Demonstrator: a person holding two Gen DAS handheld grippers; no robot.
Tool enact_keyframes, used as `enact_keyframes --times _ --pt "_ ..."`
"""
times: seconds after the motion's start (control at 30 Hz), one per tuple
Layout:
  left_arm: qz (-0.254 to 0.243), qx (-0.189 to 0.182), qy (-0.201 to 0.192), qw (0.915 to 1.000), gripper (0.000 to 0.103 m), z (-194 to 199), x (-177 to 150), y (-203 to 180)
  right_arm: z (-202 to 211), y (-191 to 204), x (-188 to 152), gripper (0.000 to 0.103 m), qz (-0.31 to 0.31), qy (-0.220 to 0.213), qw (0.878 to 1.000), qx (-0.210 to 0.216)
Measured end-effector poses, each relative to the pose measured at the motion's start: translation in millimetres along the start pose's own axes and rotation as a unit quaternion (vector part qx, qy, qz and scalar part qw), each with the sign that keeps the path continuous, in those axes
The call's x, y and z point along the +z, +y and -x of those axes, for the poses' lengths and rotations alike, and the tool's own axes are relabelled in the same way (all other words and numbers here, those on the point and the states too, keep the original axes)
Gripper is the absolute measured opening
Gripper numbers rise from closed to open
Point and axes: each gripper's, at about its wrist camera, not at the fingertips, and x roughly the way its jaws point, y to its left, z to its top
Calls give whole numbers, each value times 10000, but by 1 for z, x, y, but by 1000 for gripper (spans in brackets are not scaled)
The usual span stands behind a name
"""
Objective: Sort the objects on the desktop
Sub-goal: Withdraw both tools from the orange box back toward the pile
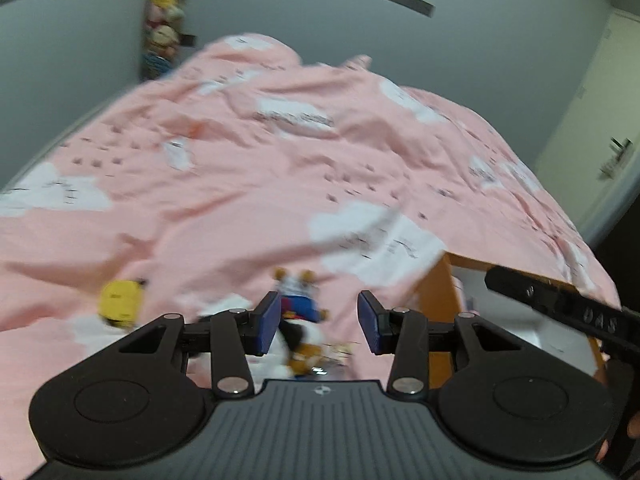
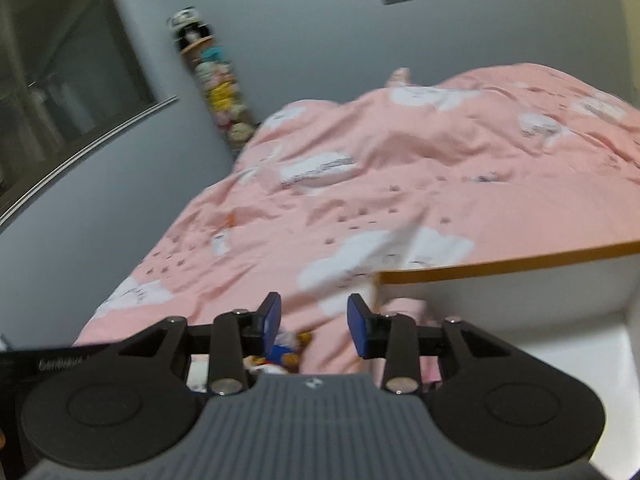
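A small plush toy point(image 1: 302, 314) in blue and red clothes lies on the pink bed cover point(image 1: 240, 184). My left gripper point(image 1: 319, 322) hovers over it, jaws open; the toy shows in the gap close to the left pad, and no pad presses on it. A blurred yellow object point(image 1: 120, 304) lies on the cover to the left. My right gripper point(image 2: 315, 322) is open with nothing between its blue pads point(image 2: 357, 326). In the right wrist view the plush toy point(image 2: 286, 350) lies low, just behind the left pad. Both views are blurred.
A white box with a wooden rim point(image 2: 500, 266) stands at the right, against the bed cover point(image 2: 400, 168); something pink point(image 2: 404, 308) lies inside it. The right gripper's black body point(image 1: 560, 304) crosses the box point(image 1: 436, 292) in the left wrist view. Stacked soft toys point(image 2: 224, 92) stand by the grey wall.
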Motion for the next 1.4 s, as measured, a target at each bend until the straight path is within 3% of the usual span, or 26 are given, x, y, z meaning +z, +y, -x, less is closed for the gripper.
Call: enact_keyframes --times 0.17,0.47,0.73,0.87,1.0,1.17,1.33,1.4 --pt "74 70 392 9992 49 2 -5 30 -17 32 -15 39 349 327 9986 239" --pt "35 224 923 9955 53 -25 -40 52 -57 68 -53 39 1051 1145 9879 15" --pt "-205 222 1388 9899 53 -39 -57 53 -91 75 -95 39 984 2352 9670 -24" --pt "-317 244 1501 9879 52 -40 -62 52 -98 80 -106 39 1183 2557 9595 -9" --pt "-1041 -32 1551 9824 51 -34 -71 33 -89 79 -111 38 1482 2591 9544 56" --pt "-2030 -80 1667 9648 45 -28 -90 7 -63 65 -116 37 1710 2752 9457 268" --pt "-2298 -103 1726 9578 45 -13 -102 -4 -31 57 -126 41 1766 2791 9427 468" --pt "-2327 -166 1738 9568 45 -6 -106 -7 -19 56 -133 50 1902 2835 9384 536"
